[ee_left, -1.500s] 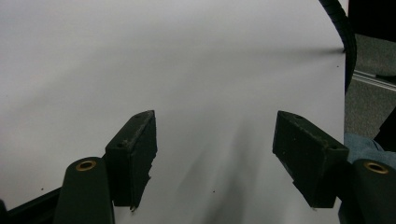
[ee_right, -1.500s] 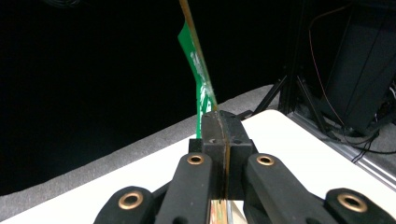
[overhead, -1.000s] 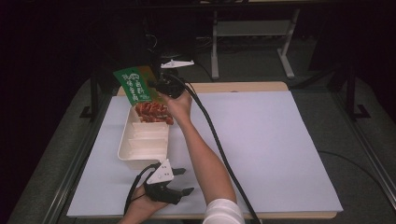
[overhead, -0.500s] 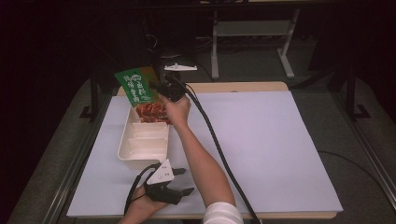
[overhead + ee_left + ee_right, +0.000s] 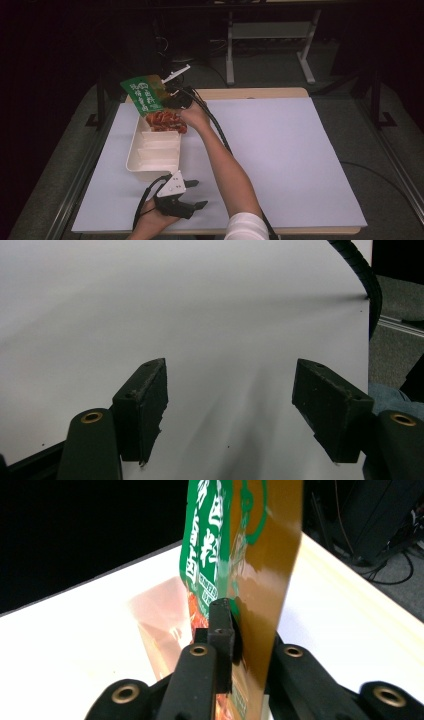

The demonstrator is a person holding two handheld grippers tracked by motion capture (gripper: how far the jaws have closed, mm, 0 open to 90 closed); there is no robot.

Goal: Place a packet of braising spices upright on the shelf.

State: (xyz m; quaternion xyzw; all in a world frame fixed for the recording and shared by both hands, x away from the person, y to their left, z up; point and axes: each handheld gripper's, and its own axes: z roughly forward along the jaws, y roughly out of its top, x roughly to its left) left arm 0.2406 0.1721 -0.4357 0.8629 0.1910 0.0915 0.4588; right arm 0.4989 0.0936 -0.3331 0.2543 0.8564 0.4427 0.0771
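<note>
The right gripper (image 5: 172, 97), held at the far end of the person's outstretched right forearm (image 5: 227, 167), has its two black jaws pinched on a flat, glossy green and ochre foil snack pouch (image 5: 145, 92) printed with white characters. In the right gripper view that pouch (image 5: 245, 555) stands edge-on and rises straight up from between the jaws, which sit against its two faces with only the thin foil between them; the jaws have just been easing open a little, yet the pads press on the foil and the pouch hangs in the grip. Seen from above, the pouch is tilted, its printed face turned up and away from the gripper toward the table's far left corner. Directly below the gripper and the pouch lies a heap of reddish-orange snack pieces (image 5: 166, 121) in the far compartment of a long cream plastic tray (image 5: 134, 159) with several dividers; the nearer compartments are pale and bare. The tray rests on a white sheet (image 5: 290, 160) that covers a light wooden table (image 5: 250, 93). The left gripper (image 5: 192, 195) lies low on the white sheet at the near edge, just beyond the tray's near end and well apart from the right gripper and its pouch. In the left gripper view its jaws (image 5: 227, 410) stand wide apart with nothing but the white sheet between them. A black cable (image 5: 217, 132) runs from the right gripper back alongside the forearm.
</note>
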